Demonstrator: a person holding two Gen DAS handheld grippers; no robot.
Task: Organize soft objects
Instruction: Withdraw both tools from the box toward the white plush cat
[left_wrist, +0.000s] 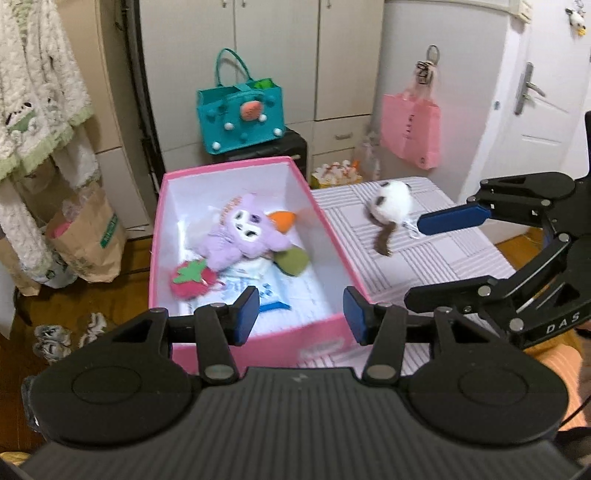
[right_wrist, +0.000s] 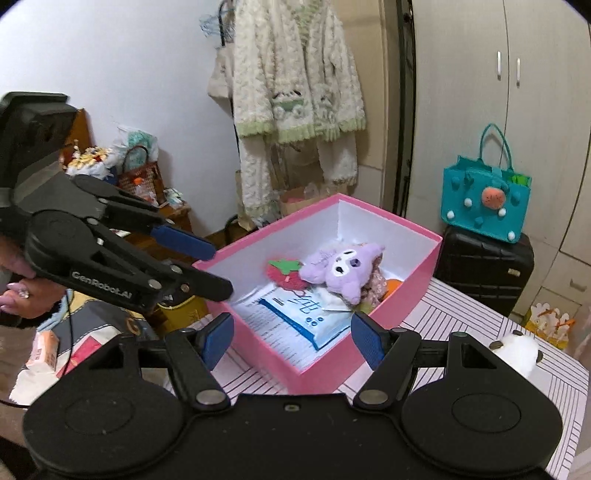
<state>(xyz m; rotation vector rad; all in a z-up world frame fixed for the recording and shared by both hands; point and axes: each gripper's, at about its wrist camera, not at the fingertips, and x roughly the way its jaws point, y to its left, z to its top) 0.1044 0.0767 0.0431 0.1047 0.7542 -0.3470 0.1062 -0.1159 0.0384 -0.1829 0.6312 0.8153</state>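
Note:
A pink box (left_wrist: 258, 350) stands on the striped table and holds a purple plush (left_wrist: 243, 230), a red strawberry toy (left_wrist: 192, 282), an orange and green toy (left_wrist: 282, 221) and a blue-white packet (left_wrist: 266, 295). Just right of the box, a white fluffy plush with a brown tail (left_wrist: 391, 203) lies on the table. My left gripper (left_wrist: 301, 317) hovers open over the box's near end, nothing between its pads. My right gripper (left_wrist: 413, 260) is open too, close to the white plush. In the right wrist view the box (right_wrist: 406, 295) lies ahead of the right gripper (right_wrist: 293, 341), and the white plush (right_wrist: 521, 350) is half hidden behind its right finger.
A teal bag (left_wrist: 240, 114) sits on a black suitcase (right_wrist: 484, 266) behind the box. A pink bag (left_wrist: 410, 129) hangs by the door. A fluffy robe (right_wrist: 295, 81) hangs at the left, with paper bags (left_wrist: 88, 236) below it. The striped table (left_wrist: 443, 258) ends at the right.

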